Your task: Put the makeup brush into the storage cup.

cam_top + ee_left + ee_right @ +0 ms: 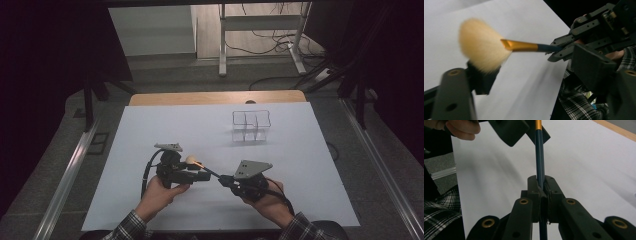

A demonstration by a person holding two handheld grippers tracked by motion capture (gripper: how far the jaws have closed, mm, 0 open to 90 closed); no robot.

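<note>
Right hand-held gripper (541,186) clamped on brush (499,46) handle, left hand-held gripper (529,75) parted around bristles, pads untouching

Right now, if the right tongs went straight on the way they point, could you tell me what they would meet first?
Most likely the left tongs. The right tongs, shut on the brush handle, point along it toward them. The brush head sits between the left jaws, though depth is hard to judge.

Open white table sheet (150,130) all round; clear organizer (251,125) far right.
</note>
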